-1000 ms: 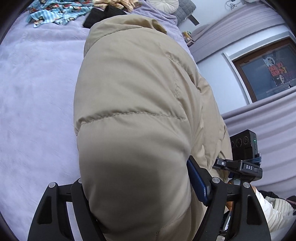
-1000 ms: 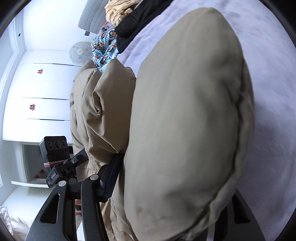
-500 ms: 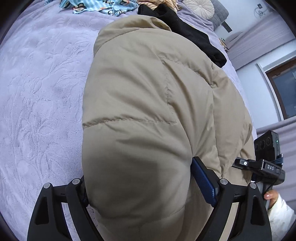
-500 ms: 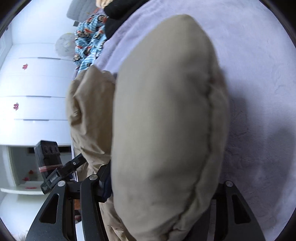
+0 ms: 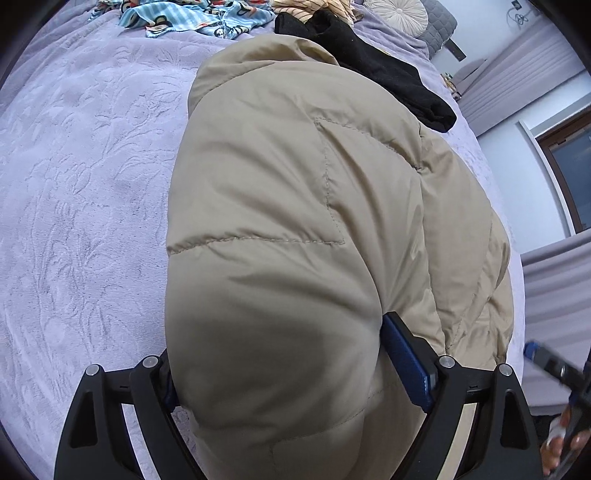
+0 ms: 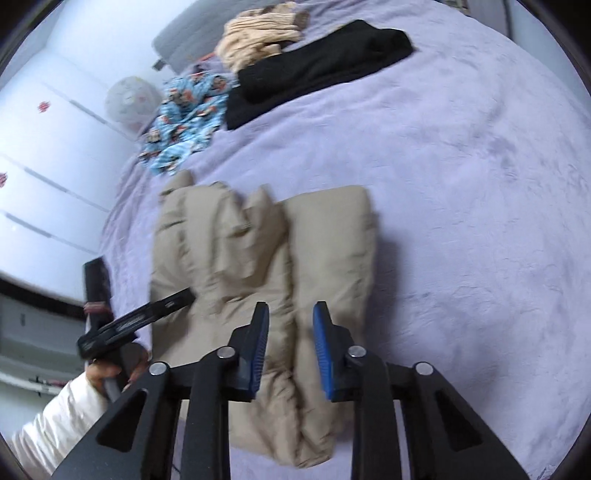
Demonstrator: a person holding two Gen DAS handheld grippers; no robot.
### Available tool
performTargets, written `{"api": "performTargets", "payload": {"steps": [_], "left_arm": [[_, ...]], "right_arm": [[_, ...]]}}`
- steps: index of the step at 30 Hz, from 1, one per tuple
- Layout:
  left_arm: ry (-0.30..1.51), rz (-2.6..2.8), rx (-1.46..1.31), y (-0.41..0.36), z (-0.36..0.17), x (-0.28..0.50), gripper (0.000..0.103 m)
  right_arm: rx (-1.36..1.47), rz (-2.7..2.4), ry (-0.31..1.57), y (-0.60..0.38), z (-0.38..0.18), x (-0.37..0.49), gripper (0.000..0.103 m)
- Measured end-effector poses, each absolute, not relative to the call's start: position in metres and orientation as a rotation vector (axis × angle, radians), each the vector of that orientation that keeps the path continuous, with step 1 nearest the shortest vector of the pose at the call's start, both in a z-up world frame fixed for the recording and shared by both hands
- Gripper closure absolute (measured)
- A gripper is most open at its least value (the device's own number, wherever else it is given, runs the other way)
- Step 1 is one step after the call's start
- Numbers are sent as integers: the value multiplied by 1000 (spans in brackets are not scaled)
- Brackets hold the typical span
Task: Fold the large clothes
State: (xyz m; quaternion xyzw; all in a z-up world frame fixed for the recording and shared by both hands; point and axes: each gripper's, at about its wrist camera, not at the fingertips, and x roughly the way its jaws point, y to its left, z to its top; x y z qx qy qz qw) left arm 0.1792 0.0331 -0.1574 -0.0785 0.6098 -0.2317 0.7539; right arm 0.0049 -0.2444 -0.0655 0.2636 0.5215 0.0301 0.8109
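A beige padded jacket (image 5: 288, 236) lies folded on the lilac bedspread (image 5: 81, 192). My left gripper (image 5: 280, 373) is closed around a thick fold of it, which bulges between the blue pads (image 5: 406, 354). In the right wrist view the jacket (image 6: 258, 258) lies in a long folded bundle. My right gripper (image 6: 290, 339) hovers above its near end, jaws apart and holding nothing. The left gripper (image 6: 136, 321) shows at the jacket's left side.
Black garment (image 6: 317, 66), a blue patterned cloth (image 6: 184, 122) and a tan striped garment (image 6: 258, 40) lie at the far end of the bed. A round cushion (image 5: 395, 11) sits by the headboard. White wardrobe (image 6: 44, 140) on the left, curtains (image 5: 517, 66) on the right.
My right gripper has let go of the jacket and pulled back and up, jaws now apart. The jacket has come down onto the bed. My left gripper still clamps its fold.
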Motion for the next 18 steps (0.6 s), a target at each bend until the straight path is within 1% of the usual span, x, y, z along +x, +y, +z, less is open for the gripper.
{"api": "performTargets", "payload": {"steps": [4,5,7,10,12,14,18], "left_arm": [[1316,-436,-125,43,-141,169,12],[1277,-398,-106,45,-131,166,13],[1142,-392,-85,50,-100,161,13],[1059,-422,-55,45,-71,170,13],[1033,-434,-15,32,-65,180,13],[1030,-419,29,20,-74,190,13],[1103,-366,32,0,-104,206,13]], "right_arm": [[492,141,1200,-199,-88,-8,80],[484,138,1234,-196,-97,-15,80],[495,103,1294,-188,-115,-20,81],[543,91,1314,-195,-124,-30,81],[545,94,1302,-200,-119,-33,81],[525,112,1234,-202,-102,-26,81],[541,118,1105,-212,-69,10,79]]}}
